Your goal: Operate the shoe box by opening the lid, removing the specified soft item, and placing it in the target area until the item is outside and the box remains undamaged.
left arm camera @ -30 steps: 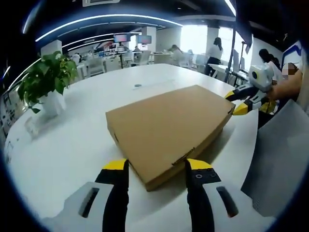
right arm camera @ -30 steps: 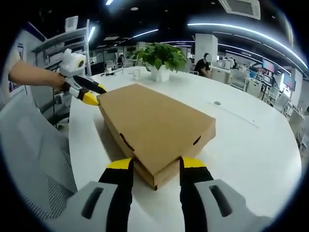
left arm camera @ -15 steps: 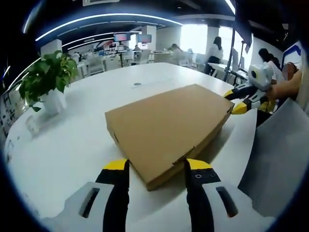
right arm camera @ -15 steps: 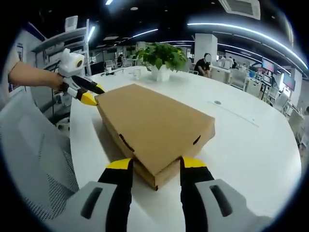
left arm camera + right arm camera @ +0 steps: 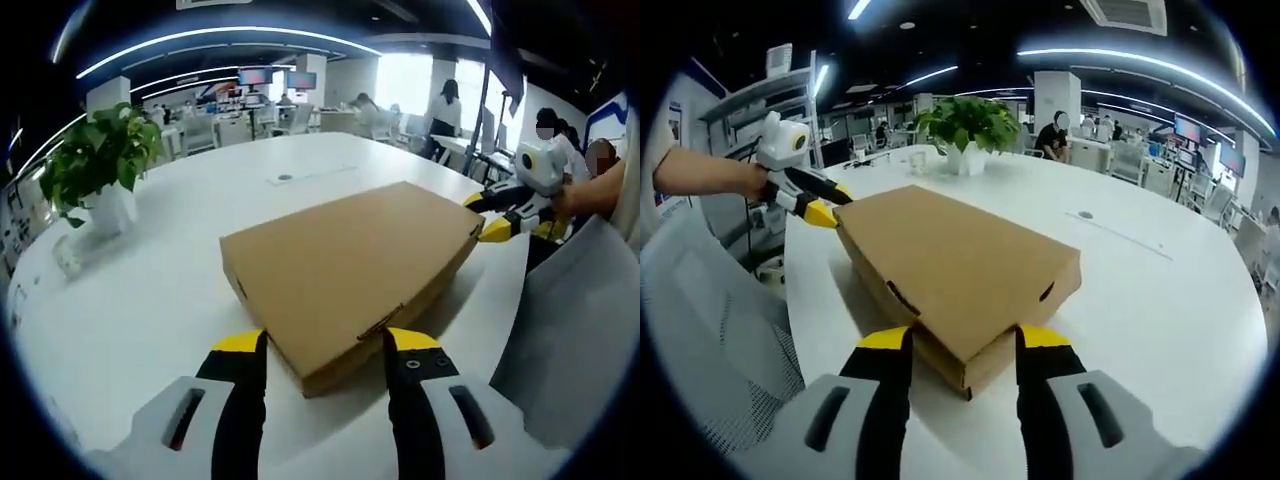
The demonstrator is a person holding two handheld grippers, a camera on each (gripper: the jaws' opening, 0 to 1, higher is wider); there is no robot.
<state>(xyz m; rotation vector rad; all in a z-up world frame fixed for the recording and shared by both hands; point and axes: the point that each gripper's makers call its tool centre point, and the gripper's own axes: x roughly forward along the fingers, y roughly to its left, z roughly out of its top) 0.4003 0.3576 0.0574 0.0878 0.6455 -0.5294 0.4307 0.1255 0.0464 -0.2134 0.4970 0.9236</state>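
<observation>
A flat brown cardboard shoe box (image 5: pixel 350 262) lies closed on the white round table (image 5: pixel 130 300). In the left gripper view my left gripper (image 5: pixel 325 352) is open, with its yellow-tipped jaws on either side of the box's near corner. My right gripper (image 5: pixel 497 215) sits at the far right corner, held by a hand. In the right gripper view the same box (image 5: pixel 960 262) has its near corner between the open jaws of my right gripper (image 5: pixel 952 348). The left gripper (image 5: pixel 818 203) shows at the far left corner. The box's contents are hidden.
A potted green plant (image 5: pixel 95 165) (image 5: pixel 965 125) stands on the table beyond the box. A grey mesh chair back (image 5: pixel 575 330) (image 5: pixel 710 330) is close to the table edge beside me. People sit at desks in the office behind.
Both views have shifted slightly. The box and both grippers keep the same places at the opposite corners.
</observation>
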